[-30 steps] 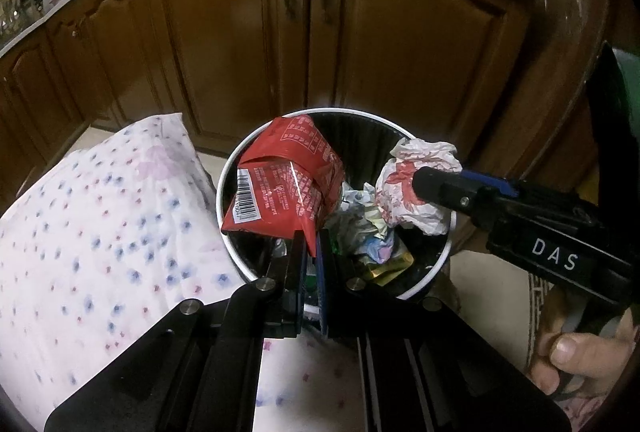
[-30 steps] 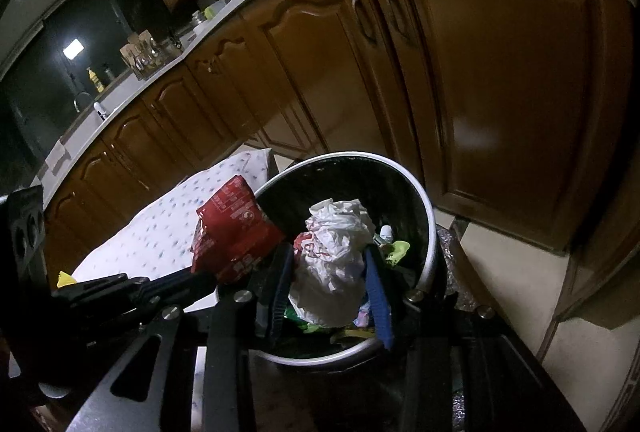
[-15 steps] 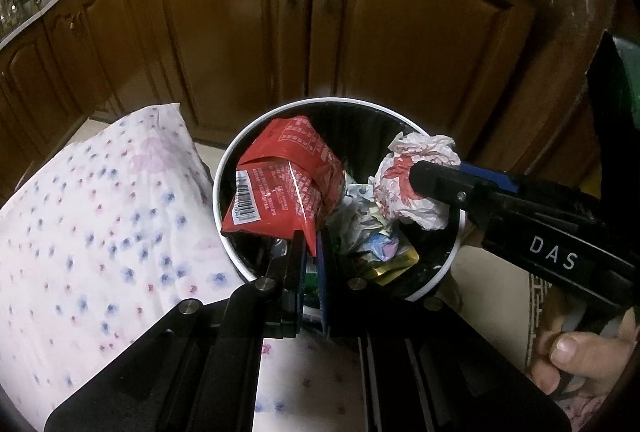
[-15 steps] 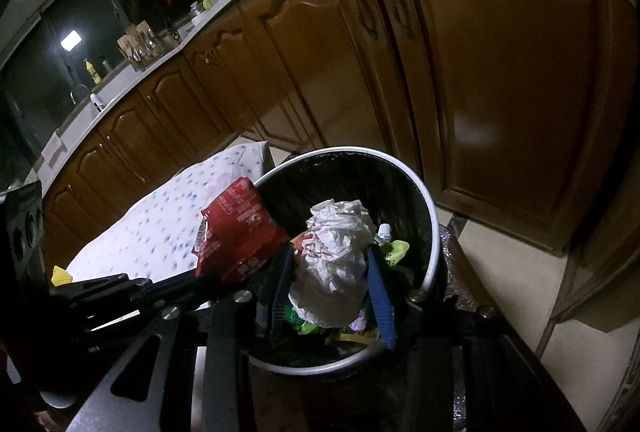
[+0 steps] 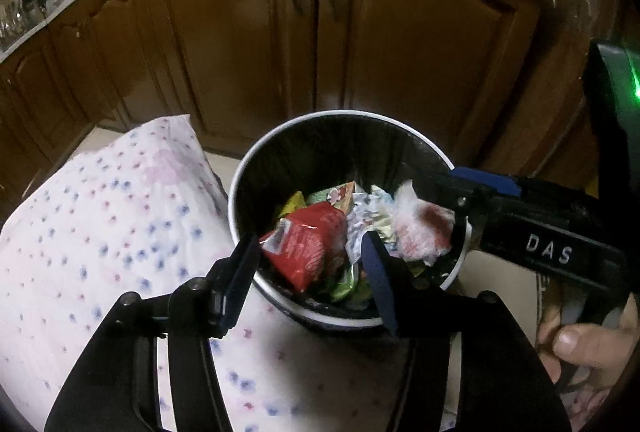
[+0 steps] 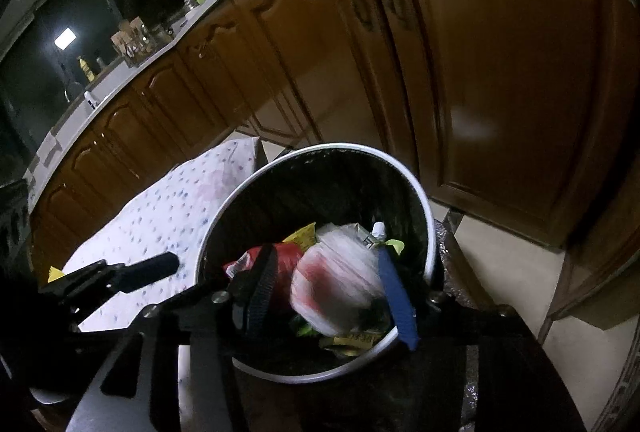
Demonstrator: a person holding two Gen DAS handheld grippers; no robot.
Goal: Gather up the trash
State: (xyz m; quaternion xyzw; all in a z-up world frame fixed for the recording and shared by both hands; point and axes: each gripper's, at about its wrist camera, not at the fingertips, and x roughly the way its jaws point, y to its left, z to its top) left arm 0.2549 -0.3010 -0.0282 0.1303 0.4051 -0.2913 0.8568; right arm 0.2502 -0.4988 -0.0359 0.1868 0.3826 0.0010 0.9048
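Left wrist view, from left to right: one white cloth dotted with blue and pink fills the lower left of the frame. One round bin with a white rim and dark lining sits at centre, in front of two brown cabinet doors. The left claw rises from the bottom edge; its jaws have just been opening and now stand apart over the near rim, pressing on nothing. One red packet lies loose inside the bin, seen between the two fingers but gripped by neither. Right of it lies a heap of coloured wrappers, too jumbled to count, and one crumpled white-and-red paper, blurred. The right claw reaches in from the right edge; one hand holds its handle at the lower right.

Right wrist view, left to right: the left claw's tip pokes in at the left, over the cloth. The bin sits at centre. The right claw has also just been opening; its two fingers flank the white-and-red paper, which is smeared by blur, so contact cannot be told for certain, though the paper looks free.
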